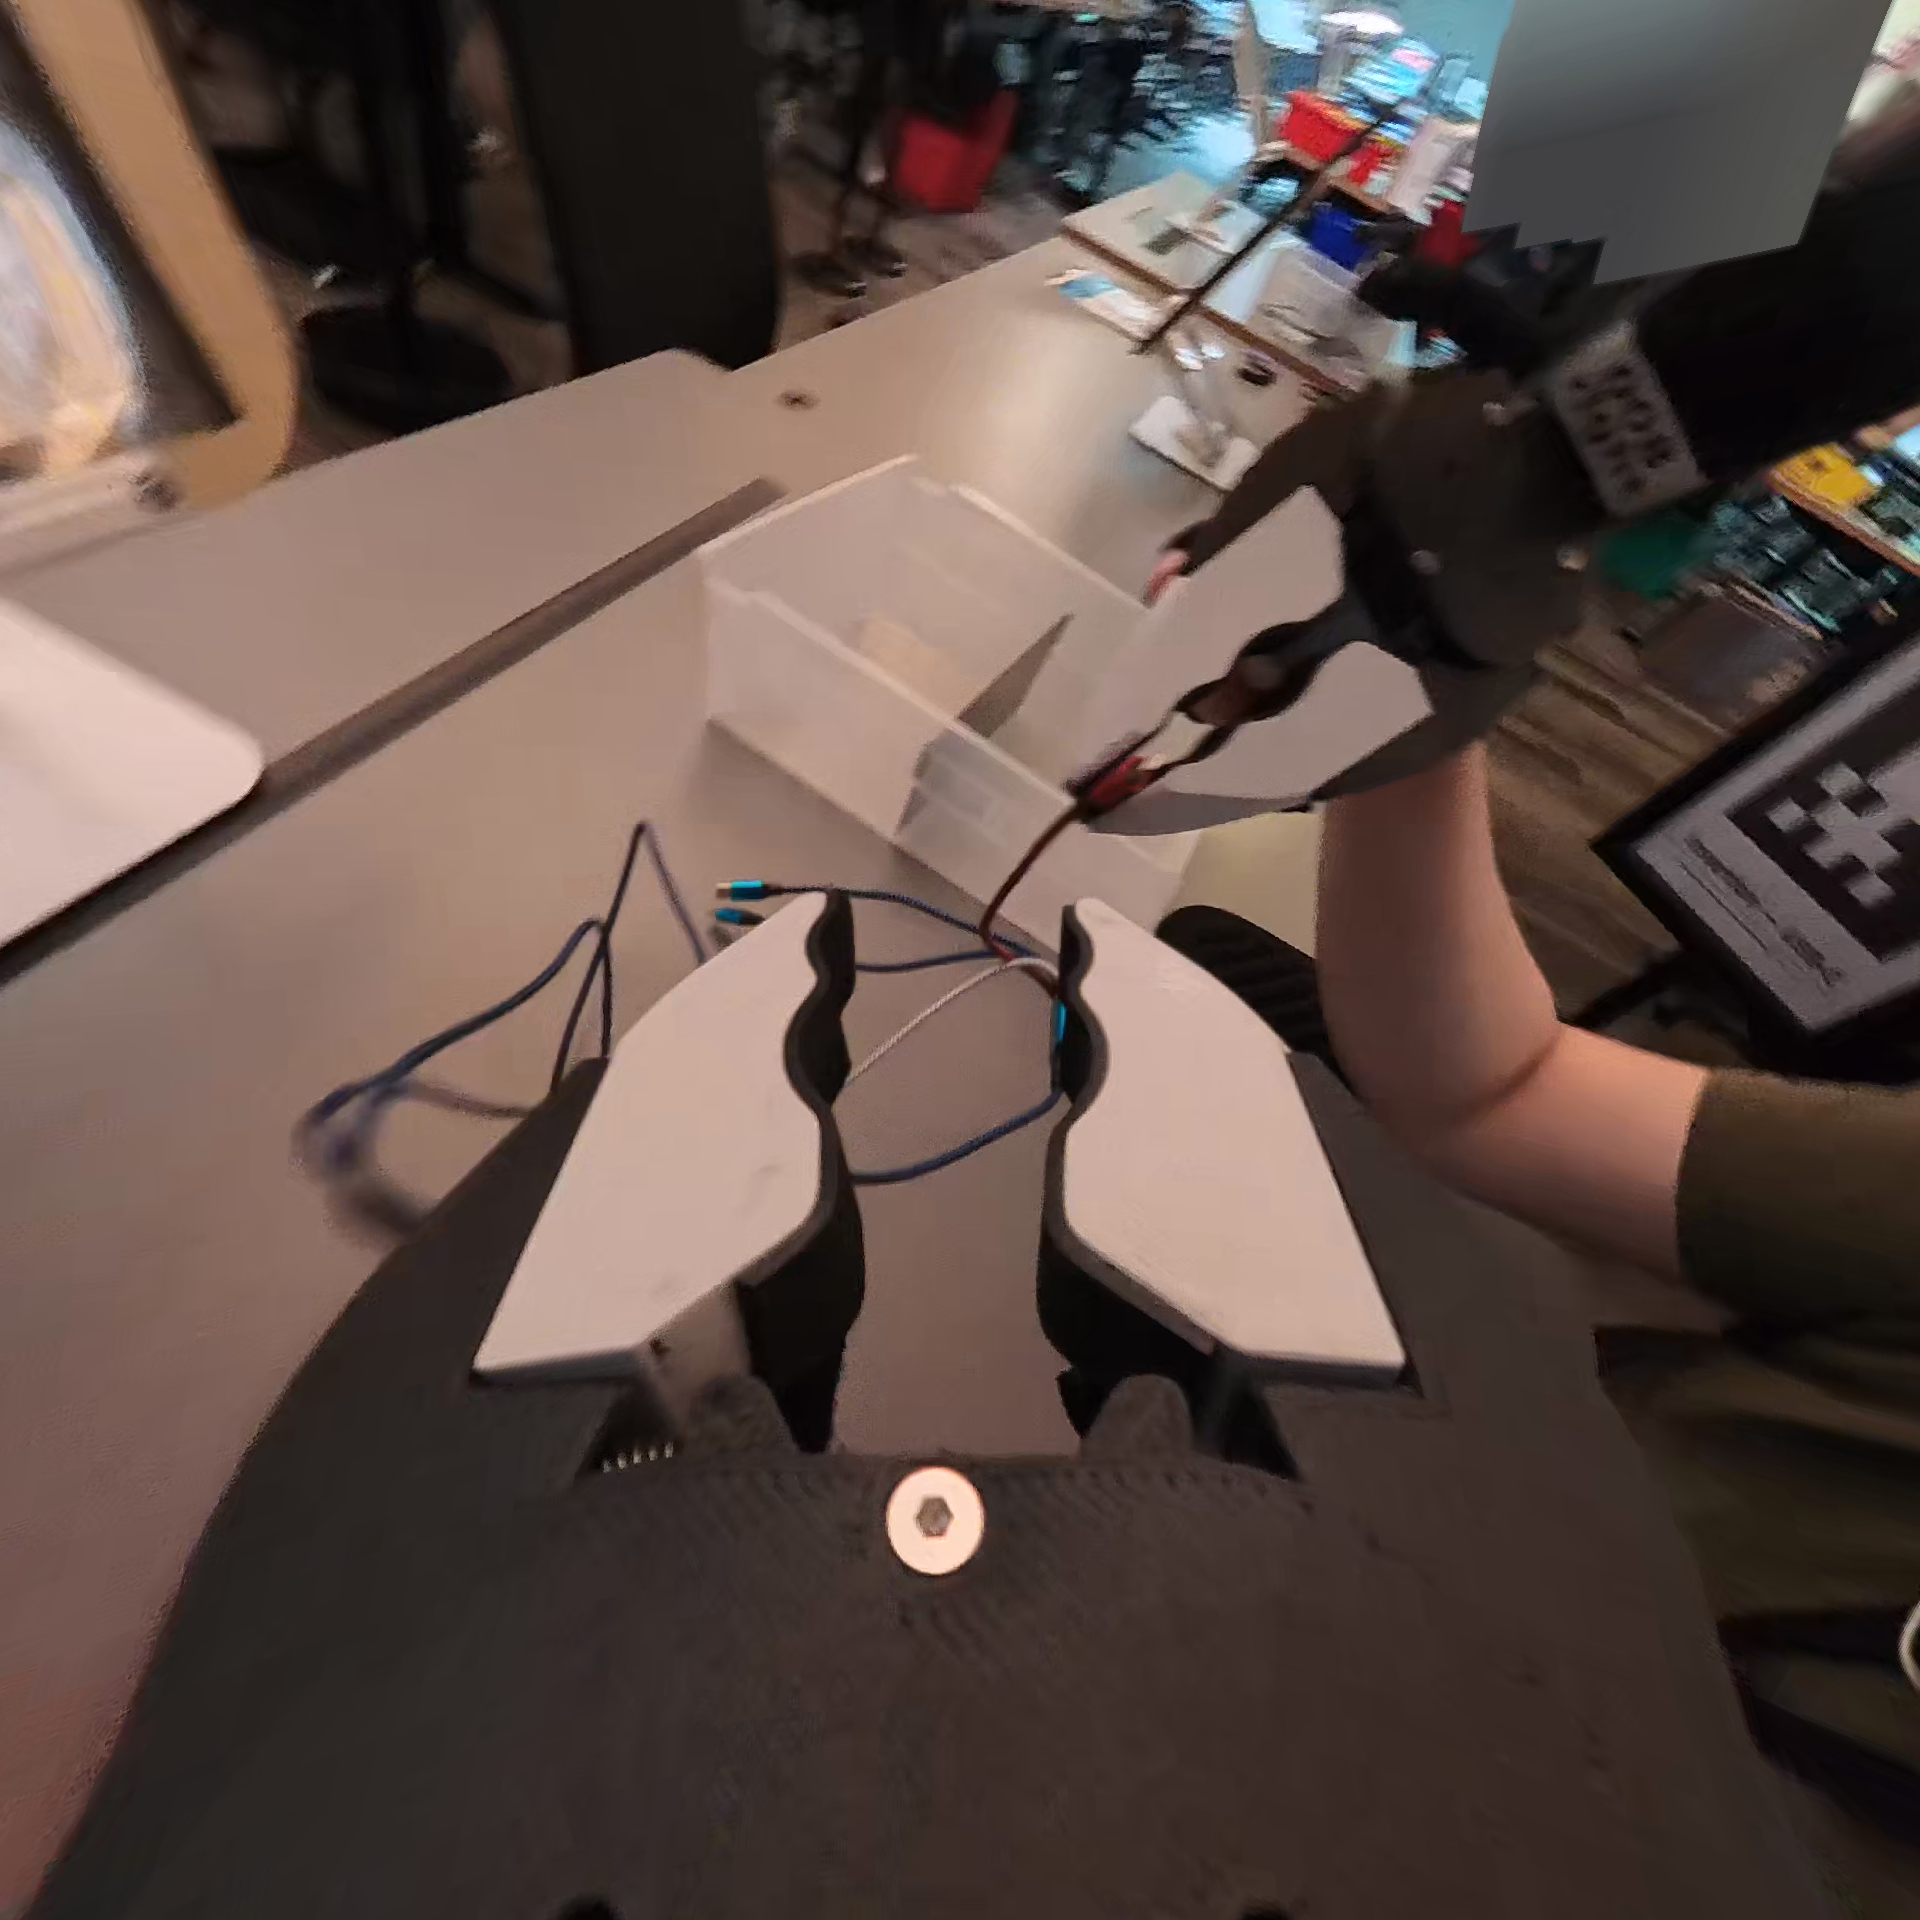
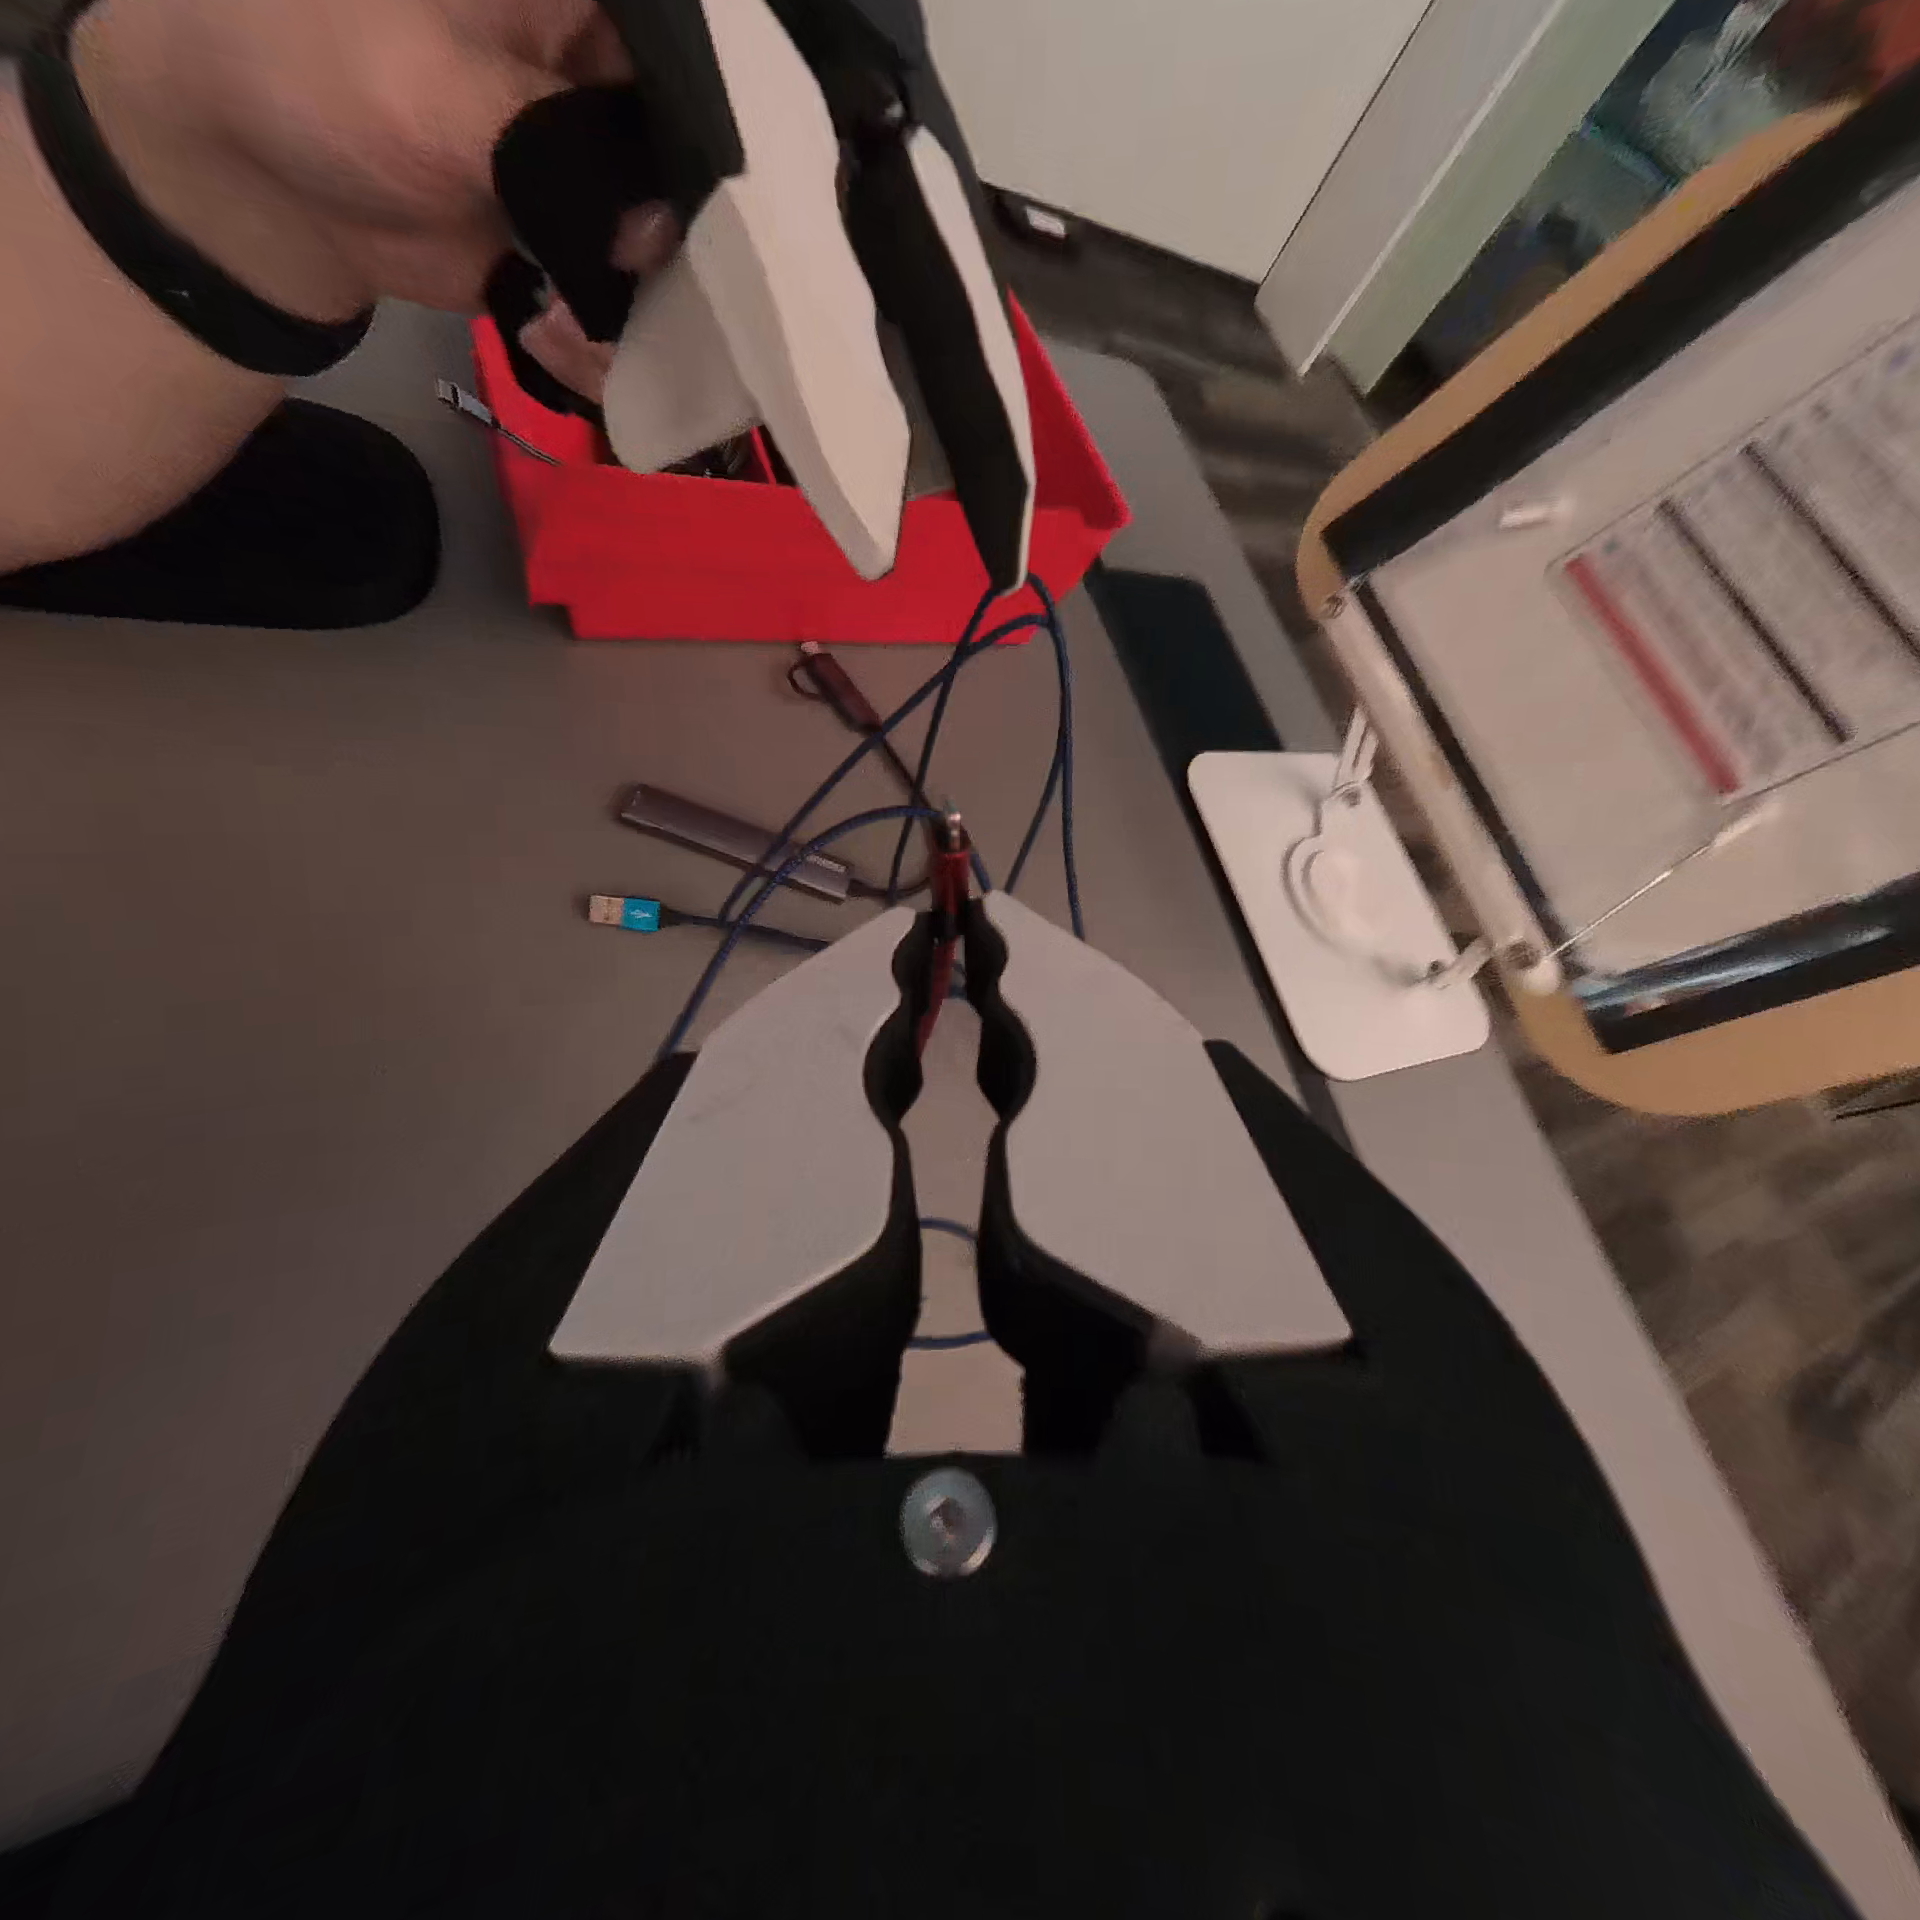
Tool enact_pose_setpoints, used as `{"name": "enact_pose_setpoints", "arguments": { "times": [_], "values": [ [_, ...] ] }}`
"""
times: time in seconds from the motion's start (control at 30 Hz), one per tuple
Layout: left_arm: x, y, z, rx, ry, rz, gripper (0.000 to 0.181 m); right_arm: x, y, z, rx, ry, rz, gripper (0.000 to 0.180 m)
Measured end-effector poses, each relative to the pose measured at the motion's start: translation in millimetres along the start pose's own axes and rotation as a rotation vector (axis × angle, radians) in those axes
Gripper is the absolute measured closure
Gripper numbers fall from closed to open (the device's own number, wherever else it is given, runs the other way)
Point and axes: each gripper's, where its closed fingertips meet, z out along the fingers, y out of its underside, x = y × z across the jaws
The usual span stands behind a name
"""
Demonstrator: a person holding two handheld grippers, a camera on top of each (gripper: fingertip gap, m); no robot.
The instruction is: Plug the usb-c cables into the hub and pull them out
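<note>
The right gripper (image 2: 948, 920) clamps the red cable's plug (image 2: 951, 868) above the desk (image 2: 260, 831). The left gripper (image 1: 956, 925) hangs released over blue cables (image 1: 468, 1039). No legible writing shows on the grey hub (image 2: 727, 836).

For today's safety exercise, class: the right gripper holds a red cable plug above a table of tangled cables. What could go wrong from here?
1. The red cable crosses the blue cables, so lifting it may drag them along.
2. The hub lies loose on the table; pushing a plug in could slide it.
3. The left gripper is open, holding nothing steady.
</note>
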Motion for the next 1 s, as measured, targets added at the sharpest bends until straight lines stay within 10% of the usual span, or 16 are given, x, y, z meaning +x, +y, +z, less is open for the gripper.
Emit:
{"name": "enact_pose_setpoints", "arguments": {
  "times": [0.47, 1.0],
  "values": [
    [-4, 32, 21, -0.171, 0.015, 0.211, 0.143, 0, 3, -14, -0.037, 0.043, -0.118, 0.173],
    [-86, 59, 31, -0.048, 0.041, -0.554, 0.146, 33, -35, -69, 0.088, 0.348, -0.146, 0.173]
  ]
}}
